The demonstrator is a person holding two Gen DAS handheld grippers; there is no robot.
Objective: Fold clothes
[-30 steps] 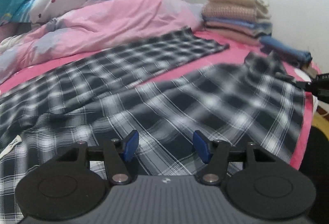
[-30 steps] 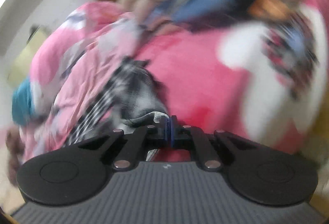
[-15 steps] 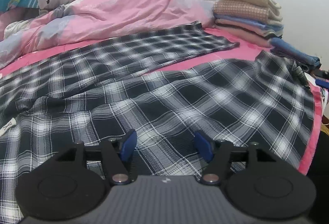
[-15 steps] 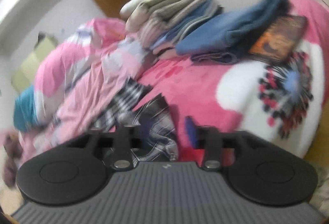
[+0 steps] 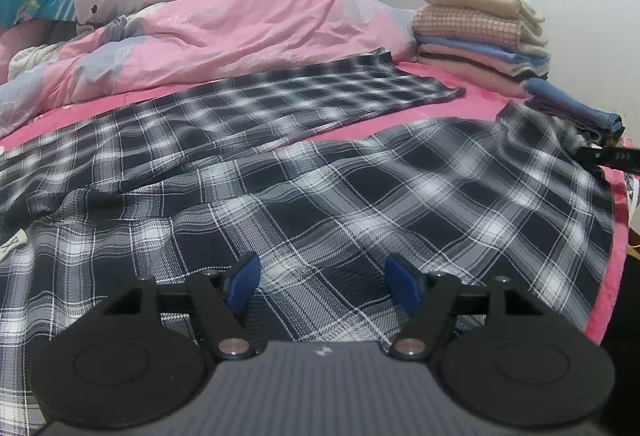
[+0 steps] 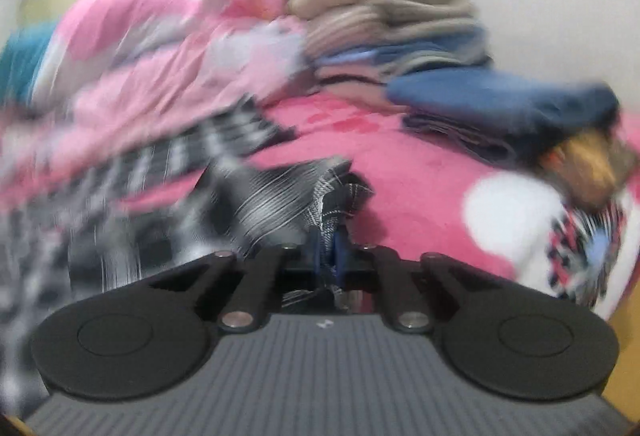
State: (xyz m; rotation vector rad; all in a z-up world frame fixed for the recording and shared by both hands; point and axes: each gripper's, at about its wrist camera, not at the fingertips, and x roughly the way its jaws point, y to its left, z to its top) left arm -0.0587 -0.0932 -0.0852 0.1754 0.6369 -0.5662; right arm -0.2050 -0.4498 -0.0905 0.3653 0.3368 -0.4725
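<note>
Pink bed (image 5: 440, 108), plaid shirt (image 6: 332, 196) corner pinched in right gripper (image 6: 329, 252)

Left gripper (image 5: 322, 282): a grey ribbed body is filling the bottom of the view, with a small pale mark at its front edge. Two round black discs are flanking it. Black link arms are running forward, each showing a silver screw head at its pivot. Blue pads (image 5: 242, 282) are tipping the fingers.

Right gripper (image 6: 328, 248): the same build is showing, grey ribbed body, black discs, black arms, silver screws, blue pads.
</note>
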